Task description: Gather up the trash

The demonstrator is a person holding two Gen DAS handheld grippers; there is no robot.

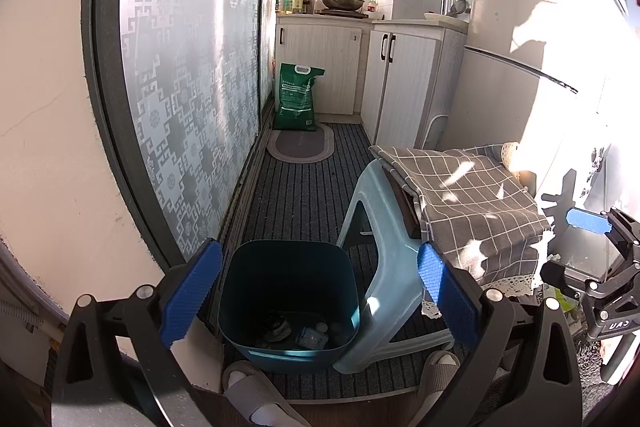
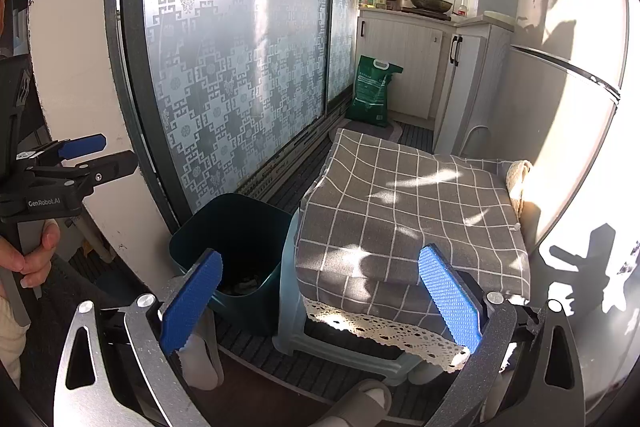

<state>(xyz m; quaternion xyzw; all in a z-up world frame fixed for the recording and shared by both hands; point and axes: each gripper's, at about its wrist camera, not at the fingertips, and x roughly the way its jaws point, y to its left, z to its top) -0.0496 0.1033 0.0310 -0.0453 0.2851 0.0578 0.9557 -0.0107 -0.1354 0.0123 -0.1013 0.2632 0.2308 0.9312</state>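
Dark teal trash bin (image 1: 288, 297) on the striped floor mat (image 1: 304, 187), tucked between the frosted sliding door (image 1: 192, 87) and a pale blue plastic stool (image 1: 384, 267), touching or nearly touching the stool's leg. Already holding a few scraps at the bottom: crumpled dark wrapper, something small and bluish, hard to name more closely. No loose trash clearly visible on the checked grey cloth (image 2: 412, 211) draped over the stool, nor on the mat around it.

Left hand-held gripper (image 1: 320, 291) spread wide and empty, poised above the bin's mouth. Right hand-held gripper (image 2: 320, 299) likewise spread wide, nothing between its pads, aimed at the front edge of the cloth and its lace trim (image 2: 384, 335).

Likely trouble from here:
- Snagging the lace trim or the cloth instead of any litter, dragging the cloth off the stool and whatever lies under it.
- Knocking the light bin over with a low sweep of the left hand-held gripper, spilling the scraps back onto the mat.
- Bumping the stool into the bin, given how tightly both sit together.
- Misjudging reach in the harsh sun patches and deep shadow, where small pieces could hide.
- Tripping over own slippered feet (image 1: 256, 395), right at the mat's edge.
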